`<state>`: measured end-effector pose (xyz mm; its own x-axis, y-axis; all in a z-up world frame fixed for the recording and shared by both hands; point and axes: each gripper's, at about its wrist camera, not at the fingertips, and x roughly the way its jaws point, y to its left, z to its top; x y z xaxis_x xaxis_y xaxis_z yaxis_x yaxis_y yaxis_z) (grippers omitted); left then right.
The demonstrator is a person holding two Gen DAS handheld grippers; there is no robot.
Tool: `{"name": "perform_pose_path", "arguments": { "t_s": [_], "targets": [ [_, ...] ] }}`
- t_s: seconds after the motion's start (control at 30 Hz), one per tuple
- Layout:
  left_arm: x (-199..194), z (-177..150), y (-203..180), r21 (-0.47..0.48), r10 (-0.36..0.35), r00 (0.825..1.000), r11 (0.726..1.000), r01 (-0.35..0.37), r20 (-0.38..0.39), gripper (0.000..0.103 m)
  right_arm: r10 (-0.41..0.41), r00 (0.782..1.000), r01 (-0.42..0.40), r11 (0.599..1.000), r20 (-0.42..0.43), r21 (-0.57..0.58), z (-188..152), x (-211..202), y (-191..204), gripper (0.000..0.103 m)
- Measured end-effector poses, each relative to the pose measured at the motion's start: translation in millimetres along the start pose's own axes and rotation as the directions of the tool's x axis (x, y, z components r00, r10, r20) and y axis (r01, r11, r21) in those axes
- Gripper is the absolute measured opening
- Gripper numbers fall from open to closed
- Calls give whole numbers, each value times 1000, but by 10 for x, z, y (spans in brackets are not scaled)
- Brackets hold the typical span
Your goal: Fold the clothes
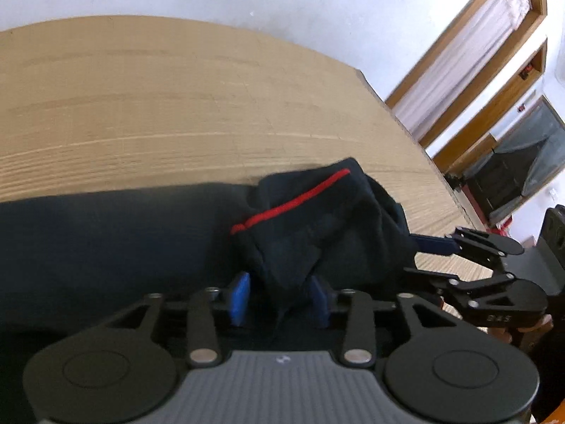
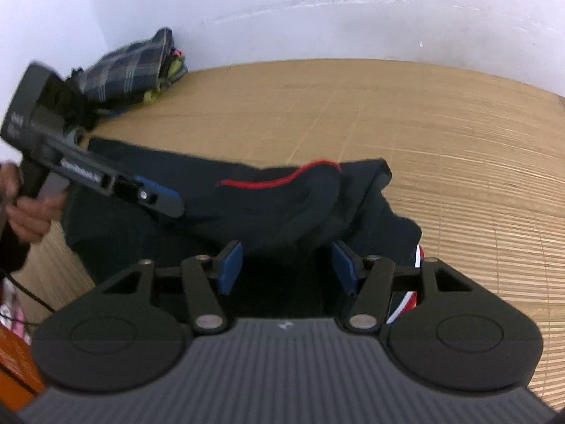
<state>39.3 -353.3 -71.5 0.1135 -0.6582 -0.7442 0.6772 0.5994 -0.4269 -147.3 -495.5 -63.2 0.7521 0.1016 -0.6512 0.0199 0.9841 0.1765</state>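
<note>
A dark navy garment [image 1: 148, 243] with a thin red seam line [image 1: 293, 201] lies bunched on the bamboo-mat surface [image 1: 176, 106]. In the left wrist view a fold of it hangs between the blue pads [image 1: 240, 296] of my left gripper [image 1: 280, 298]; the left pad stands apart from the cloth. My right gripper [image 1: 429, 258] reaches in from the right at the garment's edge. In the right wrist view the garment [image 2: 282, 205] lies ahead of my right gripper [image 2: 287, 268], whose jaws stand wide with nothing pressed. My left gripper [image 2: 159, 198] comes in from the left over the cloth.
A pile of plaid and other clothes [image 2: 130, 70] lies at the mat's far left corner by the white wall. A hand [image 2: 31, 212] holds the left gripper's handle. Wooden window frames [image 1: 476, 53] stand beyond the mat's right edge. An orange object [image 2: 14, 364] is at lower left.
</note>
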Motion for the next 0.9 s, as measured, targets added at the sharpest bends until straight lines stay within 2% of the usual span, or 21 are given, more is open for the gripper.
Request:
{"name": "perform_pose_path", "arguments": {
  "t_s": [0.1, 0.17, 0.37, 0.5, 0.53, 0.57, 0.6, 0.63, 0.77, 0.83, 0.9],
  "targets": [
    [96, -33, 30, -11, 16, 1000, 1000, -16, -24, 46, -5, 1000, 5, 1000, 5, 4, -13, 36, 23, 58],
    [137, -58, 41, -34, 22, 999, 999, -23, -33, 43, 6, 1000, -6, 1000, 22, 6, -5, 15, -13, 58],
    [102, -33, 123, -94, 28, 1000, 995, -29, -14, 44, 46, 997, -49, 998, 67, 40, 2, -100, -67, 58],
    [189, 16, 112, -104, -1, 1000, 995, -1, -20, 41, 56, 997, -60, 996, 53, 72, 9, -5, -92, 57],
    [194, 16, 106, -112, -9, 1000, 994, 7, -11, 32, 55, 997, -59, 996, 53, 72, 19, 19, -86, 55],
    [200, 16, 100, -121, -17, 1000, 993, 16, -3, 17, 55, 997, -59, 996, 53, 73, 29, 43, -80, 46],
    [191, 18, 94, -129, -14, 1000, 992, 15, 10, 13, 53, 997, -57, 996, 54, 68, 38, 55, -74, 22],
    [150, 24, 88, -139, 13, 999, 990, -9, 30, 12, 45, 998, -48, 997, 50, 60, 52, 60, -58, 14],
    [-3, 54, 173, -180, 104, 993, 979, -91, 60, 12, 53, 998, -54, 995, 15, 85, 152, 63, -116, 13],
    [6, 59, 221, -181, 153, 988, 973, -145, 34, 14, 59, 998, -59, 993, 2, 106, 175, 61, -159, 13],
    [44, 36, 253, -182, 171, 985, 969, -170, -9, 17, 58, 998, -56, 993, -21, 106, 181, 63, -183, 14]
  ]
}}
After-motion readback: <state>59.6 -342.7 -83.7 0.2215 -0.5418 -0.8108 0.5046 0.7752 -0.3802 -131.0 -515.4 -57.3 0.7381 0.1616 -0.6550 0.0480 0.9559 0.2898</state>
